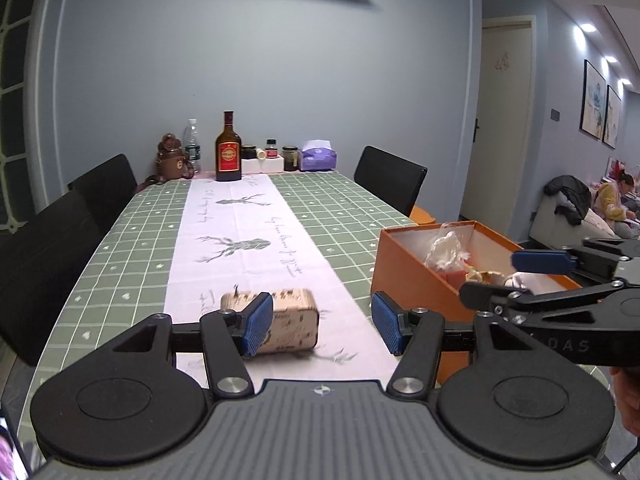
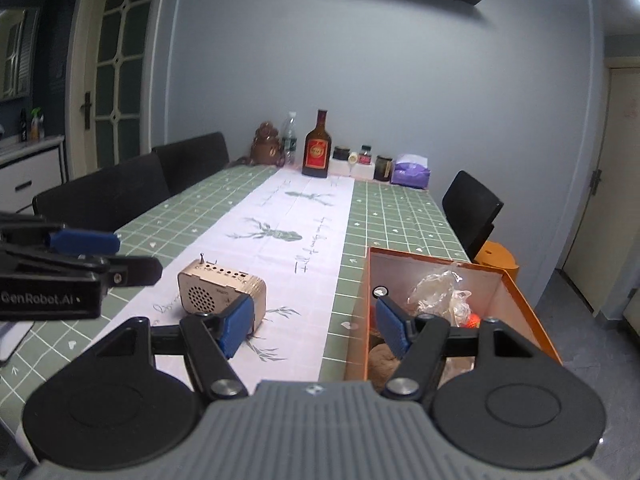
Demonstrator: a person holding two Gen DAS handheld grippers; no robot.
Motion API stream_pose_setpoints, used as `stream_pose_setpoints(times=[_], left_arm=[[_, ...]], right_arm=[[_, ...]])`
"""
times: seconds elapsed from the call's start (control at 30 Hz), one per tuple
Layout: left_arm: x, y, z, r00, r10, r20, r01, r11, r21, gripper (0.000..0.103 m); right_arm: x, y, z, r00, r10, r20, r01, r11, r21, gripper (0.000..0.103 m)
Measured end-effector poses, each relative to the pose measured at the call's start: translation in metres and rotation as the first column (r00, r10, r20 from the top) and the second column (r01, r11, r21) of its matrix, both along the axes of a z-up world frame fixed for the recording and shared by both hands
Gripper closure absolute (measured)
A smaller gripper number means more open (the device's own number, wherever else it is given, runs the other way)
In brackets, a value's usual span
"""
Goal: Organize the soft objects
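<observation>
Table (image 1: 132, 240): We see a long table with a green checked cloth. It fills most of both views.
White runner (image 1: 240, 240): We see a white strip of cloth with deer drawings. It runs down the middle of the table.
Chairs (image 1: 104, 188): We see black chairs along both sides of the table.
Orange box (image 2: 358, 320): We see an open orange box at the right edge of the table, near us. The soft things lie inside it.
Soft things (image 2: 384, 356): We see a brown fuzzy thing at the near end of the box. Behind it there is a crinkly clear bag (image 2: 436, 284) and something orange-red. We cannot tell what each one is.
Left gripper (image 1: 322, 326): We see its blue pads (image 1: 258, 324) stand wide apart. Nothing is between them. It hangs over the white runner.
Right gripper (image 2: 316, 326): We see its blue pads wide apart too. They grip nothing. One pad is over the box and the other is over the runner.
Little wooden speaker (image 2: 220, 294): We see a small pale wood box with round holes on one end. It sits on the runner, left of the orange box.
Far end of the table: We see a brown bottle (image 1: 228, 148) with a red label, a water bottle (image 1: 192, 144), a brown bear-shaped bottle (image 1: 172, 158), small jars and a purple tissue pack (image 1: 318, 156) by the wall.
</observation>
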State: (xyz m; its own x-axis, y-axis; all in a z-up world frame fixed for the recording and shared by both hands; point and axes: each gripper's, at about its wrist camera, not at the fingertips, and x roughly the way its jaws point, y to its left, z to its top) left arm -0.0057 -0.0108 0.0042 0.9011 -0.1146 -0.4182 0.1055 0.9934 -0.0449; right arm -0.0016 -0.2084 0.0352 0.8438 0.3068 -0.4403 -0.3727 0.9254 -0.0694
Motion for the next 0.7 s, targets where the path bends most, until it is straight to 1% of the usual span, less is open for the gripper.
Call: stream_pose_setpoints(times=[0.1,0.23,0.33,0.4,0.47,0.53,0.63,0.7], left_arm=[[-0.013,0.003,-0.011,0.999,0.038,0.007,-0.038,0.999,-0.022,0.035],[-0.026,0.008,-0.026,0.996,0.091,0.002,-0.091,0.992,-0.088,0.035],[-0.030,0.013,-0.037,0.989,0.146,0.003,-0.145,0.984,-0.107,0.035],[-0.032,0.014,-0.044,0.983,0.184,-0.003,-0.183,0.978,-0.096,0.035],[-0.035,0.015,-0.050,0.976,0.216,-0.010,-0.216,0.973,-0.087,0.032],[-0.036,0.016,-0.057,0.973,0.231,-0.022,-0.232,0.970,-0.077,0.023],[-0.037,0.014,-0.068,0.964,0.259,-0.054,-0.261,0.965,-0.023,0.022],[-0.039,0.012,-0.073,0.960,0.272,-0.070,-0.272,0.962,0.014,0.020]], right_arm=[[-0.018,0.002,-0.007,0.999,-0.044,0.022,0.044,0.998,0.035,0.030],[-0.036,0.007,-0.021,0.995,-0.081,0.060,0.080,0.997,0.024,0.029],[-0.044,0.010,-0.035,0.992,-0.094,0.084,0.092,0.995,0.025,0.029],[-0.048,0.010,-0.045,0.991,-0.106,0.087,0.103,0.994,0.036,0.029],[-0.051,0.007,-0.055,0.990,-0.115,0.082,0.111,0.993,0.043,0.029],[-0.052,0.006,-0.063,0.988,-0.129,0.083,0.126,0.991,0.045,0.029],[-0.051,0.004,-0.073,0.986,-0.148,0.079,0.144,0.988,0.047,0.029],[-0.055,0.005,-0.077,0.981,-0.156,0.115,0.153,0.988,0.034,0.025]])
